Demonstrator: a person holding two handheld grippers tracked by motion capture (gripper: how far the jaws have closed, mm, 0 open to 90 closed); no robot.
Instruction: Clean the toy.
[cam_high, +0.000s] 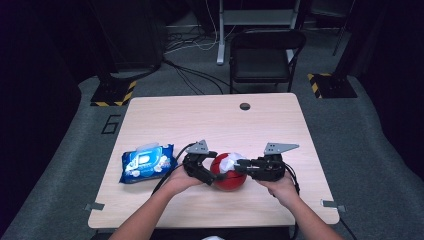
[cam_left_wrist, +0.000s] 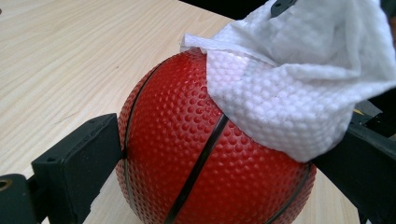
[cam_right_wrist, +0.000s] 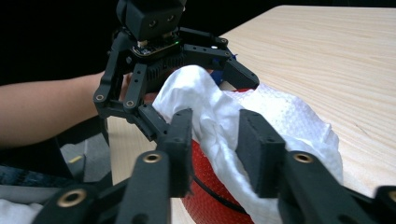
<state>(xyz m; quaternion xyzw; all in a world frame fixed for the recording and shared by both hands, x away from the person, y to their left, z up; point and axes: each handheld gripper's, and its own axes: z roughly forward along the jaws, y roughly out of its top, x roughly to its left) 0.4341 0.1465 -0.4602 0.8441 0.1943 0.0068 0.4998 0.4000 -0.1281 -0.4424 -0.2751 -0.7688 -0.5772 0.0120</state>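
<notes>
Left gripper (cam_high: 209, 172) clamped on red ball (cam_high: 228, 174); right gripper (cam_high: 242, 165) loose around white wipe (cam_high: 231, 161).

Right jaws parted, wipe between them, pads not pressing. Wipe draped over ball's top. Ball near table (cam_high: 210, 120) front edge, between both hands. Blue wipes pack (cam_high: 145, 162) left of ball, apart.

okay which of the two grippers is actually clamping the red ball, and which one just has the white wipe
The left gripper clamps the red ball, its fingers pressed to the ball's sides. The right gripper only has the white wipe between its parted fingers.
</notes>
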